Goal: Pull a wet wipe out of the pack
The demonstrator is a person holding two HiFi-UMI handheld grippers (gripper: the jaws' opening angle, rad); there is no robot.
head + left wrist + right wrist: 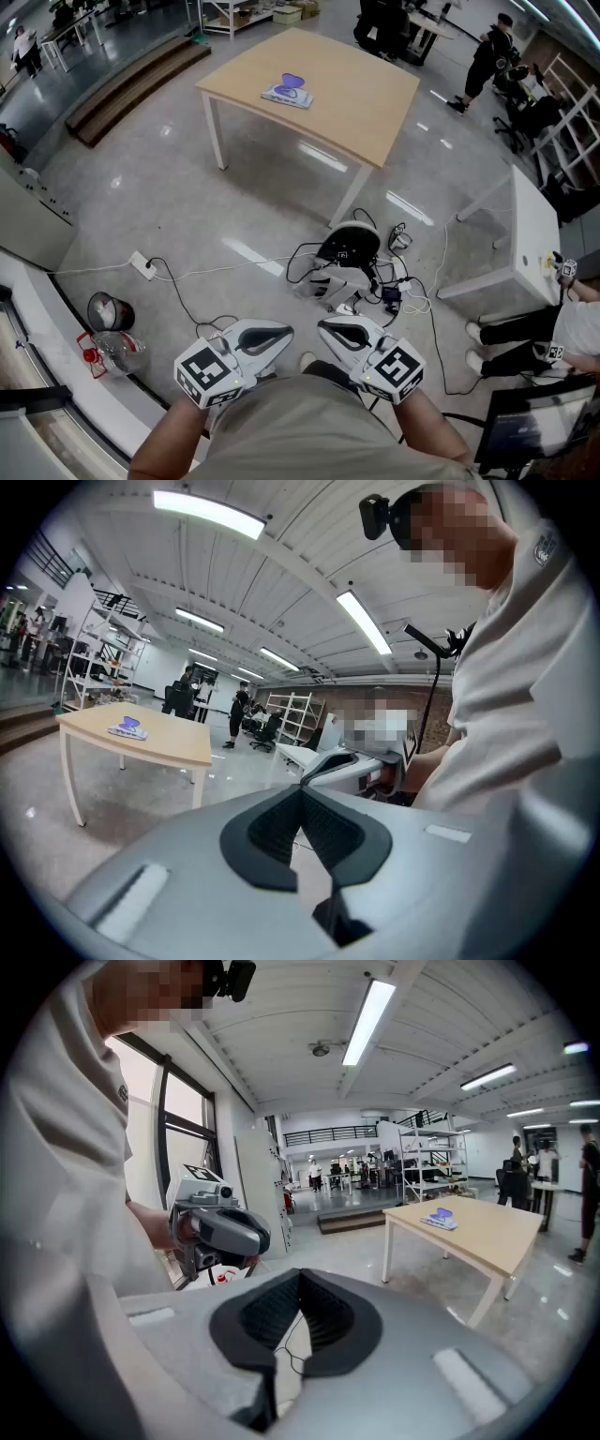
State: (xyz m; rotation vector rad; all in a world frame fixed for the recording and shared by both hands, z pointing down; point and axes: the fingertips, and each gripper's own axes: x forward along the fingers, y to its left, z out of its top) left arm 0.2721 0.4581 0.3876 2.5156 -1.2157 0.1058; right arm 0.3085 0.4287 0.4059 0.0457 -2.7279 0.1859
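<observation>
A flat, pale wet wipe pack (288, 93) with a blue-purple top is seen. It is laid flat on the light wooden worktop (366, 108).

Head view: from above, facing steeply down. Left gripper (279, 336) and right gripper (330, 330) near, at bottom edge; table (375, 103) far. Left gripper view: low, faces right, onto the right gripper close by. Right gripper view: mirror of it. All three share the table.

You hold the left gripper (284, 331) and right gripper (324, 327) just ahead of your torso (309, 427), tips angled inward, jaws closed, both empty.
</observation>
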